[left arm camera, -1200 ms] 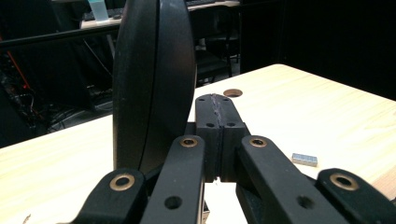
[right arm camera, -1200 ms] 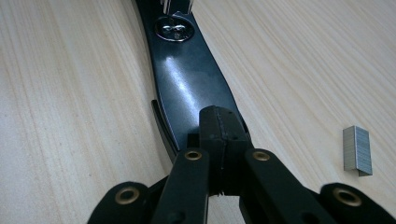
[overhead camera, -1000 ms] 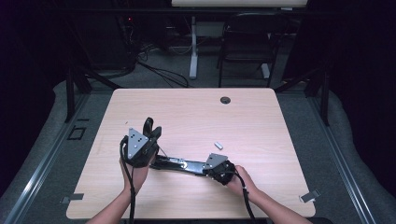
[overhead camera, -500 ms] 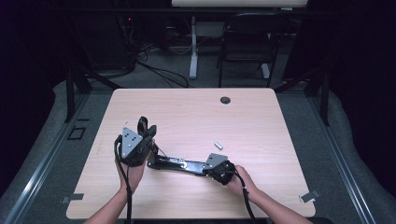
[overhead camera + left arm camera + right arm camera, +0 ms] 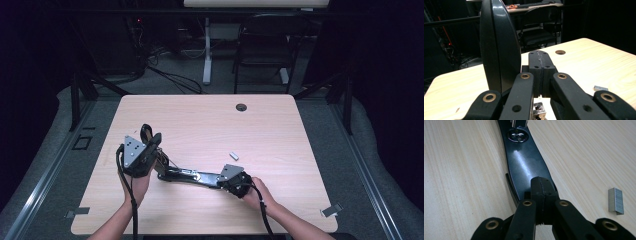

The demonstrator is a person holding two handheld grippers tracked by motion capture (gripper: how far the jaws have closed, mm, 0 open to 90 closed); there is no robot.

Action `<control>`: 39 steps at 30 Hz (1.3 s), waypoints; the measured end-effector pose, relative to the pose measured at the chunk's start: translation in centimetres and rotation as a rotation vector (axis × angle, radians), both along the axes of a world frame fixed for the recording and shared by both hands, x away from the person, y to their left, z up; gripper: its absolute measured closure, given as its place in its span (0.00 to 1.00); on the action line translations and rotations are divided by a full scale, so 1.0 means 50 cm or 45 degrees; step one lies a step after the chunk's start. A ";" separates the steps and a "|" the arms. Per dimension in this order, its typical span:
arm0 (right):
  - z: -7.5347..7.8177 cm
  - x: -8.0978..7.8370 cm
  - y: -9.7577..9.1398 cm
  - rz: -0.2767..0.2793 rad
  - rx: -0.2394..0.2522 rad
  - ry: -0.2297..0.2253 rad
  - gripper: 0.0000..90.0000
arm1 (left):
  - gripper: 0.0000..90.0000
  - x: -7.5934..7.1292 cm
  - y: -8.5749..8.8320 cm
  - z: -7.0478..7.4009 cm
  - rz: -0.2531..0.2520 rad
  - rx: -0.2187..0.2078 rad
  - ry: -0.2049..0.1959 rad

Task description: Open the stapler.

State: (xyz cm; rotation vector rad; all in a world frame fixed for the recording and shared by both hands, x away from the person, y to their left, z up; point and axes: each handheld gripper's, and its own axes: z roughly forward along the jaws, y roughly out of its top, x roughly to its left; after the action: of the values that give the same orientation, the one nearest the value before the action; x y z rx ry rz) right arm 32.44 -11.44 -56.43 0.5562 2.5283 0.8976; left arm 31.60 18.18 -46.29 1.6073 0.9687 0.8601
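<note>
High view: a person is working a long black metal stapler (image 5: pixel 187 175), opened flat on the pale wooden table (image 5: pixel 280 130) near its front edge. The right gripper (image 5: pixel 227 178), jaws closed, is pressing down on the stapler's base; the left gripper (image 5: pixel 151 142), jaws closed too, is lifting the hinged top arm (image 5: pixel 499 47) upright. A small silver block of staples (image 5: pixel 233 155) is lying just beyond. The lid could snap back if the left gripper slips off.

Tabletop (image 5: pixel 210 125): pale wood-grain laminate, matt, smooth. Stapler (image 5: pixel 526 167): black, glossy, with a shiny metal rivet at its base. Staple strip (image 5: pixel 616 200): bare grey metal, ribbed. Both grippers' jaws: matt black plastic, brass-coloured pivot bushes.
</note>
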 end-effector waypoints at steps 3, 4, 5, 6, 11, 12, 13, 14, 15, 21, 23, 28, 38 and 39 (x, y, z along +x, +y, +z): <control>0.000 0.000 0.000 0.000 -0.001 0.000 1.00 | 1.00 0.000 0.005 0.001 0.009 -0.008 -0.001; 0.000 0.000 0.000 0.001 -0.003 0.002 1.00 | 1.00 -0.001 0.007 0.001 0.013 -0.009 -0.001; 0.000 0.000 0.000 0.002 -0.004 0.002 1.00 | 1.00 0.000 0.009 0.002 0.017 -0.011 -0.005; 0.000 0.000 0.000 0.002 -0.003 0.002 1.00 | 1.00 -0.001 0.010 0.002 0.019 -0.011 -0.005; 0.000 0.000 0.000 0.000 0.000 0.001 1.00 | 1.00 0.000 0.018 0.002 0.034 -0.019 -0.002; 0.000 0.000 0.000 0.000 0.000 0.001 1.00 | 1.00 0.001 0.019 0.002 0.035 -0.019 -0.001; 0.000 0.000 0.000 0.000 0.000 0.001 1.00 | 1.00 0.001 0.020 0.002 0.036 -0.019 0.000; 0.000 0.000 0.000 -0.002 0.000 0.001 1.00 | 1.00 0.001 0.021 0.002 0.037 -0.018 0.000; 0.000 0.000 0.000 -0.001 0.000 0.002 1.00 | 1.00 0.001 0.022 0.003 0.040 -0.018 -0.002; 0.000 0.000 0.000 0.000 0.000 0.002 1.00 | 1.00 0.003 0.032 0.004 0.077 -0.020 -0.008; 0.000 0.000 0.000 0.000 0.002 0.002 1.00 | 1.00 0.006 0.046 0.005 0.115 -0.041 -0.007; 0.001 0.000 0.000 -0.001 0.008 -0.005 1.00 | 1.00 0.018 0.106 -0.004 0.218 -0.091 0.034; -0.001 0.000 0.001 -0.004 0.013 0.005 1.00 | 1.00 0.030 0.128 -0.017 0.251 -0.094 0.103; -0.001 0.001 0.001 -0.005 0.014 0.006 1.00 | 1.00 0.030 0.127 -0.016 0.244 -0.092 0.099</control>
State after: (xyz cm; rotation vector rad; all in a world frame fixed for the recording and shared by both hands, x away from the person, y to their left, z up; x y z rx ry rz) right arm 32.46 -11.39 -56.48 0.5666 2.5272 0.9101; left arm 33.09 24.53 -47.10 1.5134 1.2105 0.8865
